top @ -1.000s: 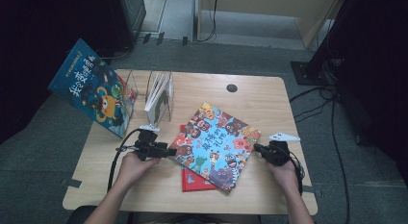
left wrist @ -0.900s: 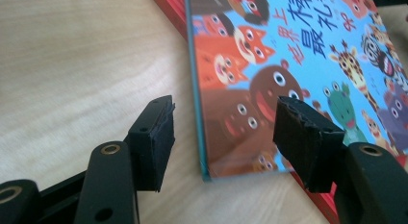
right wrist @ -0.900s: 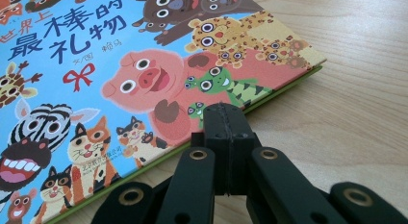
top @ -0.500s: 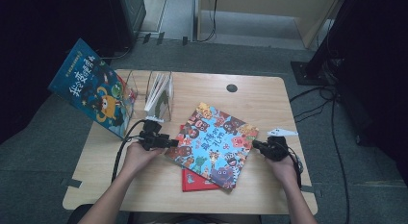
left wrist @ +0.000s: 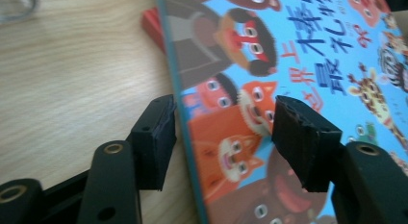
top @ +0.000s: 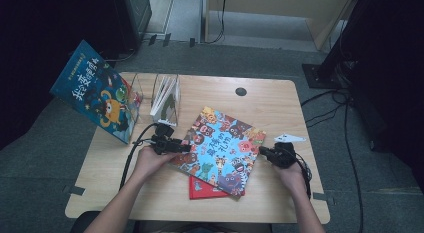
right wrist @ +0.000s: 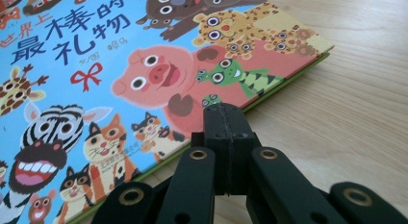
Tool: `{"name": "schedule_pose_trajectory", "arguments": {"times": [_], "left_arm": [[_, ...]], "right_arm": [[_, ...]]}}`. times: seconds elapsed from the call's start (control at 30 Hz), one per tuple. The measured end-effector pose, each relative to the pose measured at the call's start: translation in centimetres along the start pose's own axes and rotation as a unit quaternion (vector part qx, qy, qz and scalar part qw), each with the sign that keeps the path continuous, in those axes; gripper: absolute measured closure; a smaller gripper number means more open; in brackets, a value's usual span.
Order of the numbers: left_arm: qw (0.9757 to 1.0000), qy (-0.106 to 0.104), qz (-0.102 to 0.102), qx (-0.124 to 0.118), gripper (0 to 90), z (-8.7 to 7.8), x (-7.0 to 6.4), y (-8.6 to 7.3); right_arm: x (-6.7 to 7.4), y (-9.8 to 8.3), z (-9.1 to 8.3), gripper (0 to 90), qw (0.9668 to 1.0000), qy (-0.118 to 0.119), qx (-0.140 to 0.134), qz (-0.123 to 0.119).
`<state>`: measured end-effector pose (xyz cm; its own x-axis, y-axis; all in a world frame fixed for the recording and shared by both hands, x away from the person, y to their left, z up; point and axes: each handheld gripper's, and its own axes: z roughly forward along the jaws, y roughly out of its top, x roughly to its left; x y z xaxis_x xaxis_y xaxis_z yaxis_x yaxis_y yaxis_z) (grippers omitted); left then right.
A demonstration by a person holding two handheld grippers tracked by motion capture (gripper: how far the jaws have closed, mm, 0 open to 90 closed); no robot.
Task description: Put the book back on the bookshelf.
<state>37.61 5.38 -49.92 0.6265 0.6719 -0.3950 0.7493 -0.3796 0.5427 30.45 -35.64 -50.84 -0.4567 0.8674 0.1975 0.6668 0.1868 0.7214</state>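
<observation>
Left hand-held gripper (left wrist: 221,137) — jaws astride animal picture book (left wrist: 288,89) edge

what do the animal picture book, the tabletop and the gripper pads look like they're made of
Animal picture book: likely a glossy, coated board cover; it lies stiff and flat with bright print and a thin green edge. Table: pale wood or wood-look laminate, matte, with visible grain lines. Left gripper pads: probably matte black rubber or foam, with rough, chipped edges.

Picture book (top: 220,149): glossy printed card cover; table (top: 280,100): pale matt wood grain; gripper pads (left wrist: 303,137): matt black, rough-edged rubber.
</observation>
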Motion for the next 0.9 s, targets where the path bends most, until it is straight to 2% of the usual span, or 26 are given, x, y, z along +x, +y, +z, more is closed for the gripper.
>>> {"name": "schedule_pose_trajectory", "arguments": {"times": [0.1, 0.2, 0.43, 0.67, 0.9], "left_arm": [[1.0000, 0.009, 0.002, 0.002, 39.7, 0.0, -0.3, -0.1], [0.9999, 0.009, 0.002, 0.008, 39.7, -0.1, -0.4, -0.2], [0.9999, 0.010, -0.006, 0.012, 40.9, -0.6, -1.0, -1.0], [0.9996, 0.011, -0.005, 0.026, 41.3, -1.2, -1.7, -1.9], [0.9995, 0.011, -0.019, 0.023, 41.2, -1.6, -2.1, -2.8]], "right_arm": [[0.3, 0.1, 0.1, 90.0, 1.0000, -0.001, 0.001, -0.008], [0.3, 0.0, 0.1, 90.0, 1.0000, 0.006, 0.005, -0.002], [0.9, -0.1, 0.0, 90.0, 0.9998, 0.012, 0.007, -0.010], [1.9, -0.4, -0.4, 90.0, 0.9996, 0.019, 0.006, -0.019], [2.8, -0.6, -0.7, 90.0, 0.9991, 0.026, 0.008, -0.032]]}}
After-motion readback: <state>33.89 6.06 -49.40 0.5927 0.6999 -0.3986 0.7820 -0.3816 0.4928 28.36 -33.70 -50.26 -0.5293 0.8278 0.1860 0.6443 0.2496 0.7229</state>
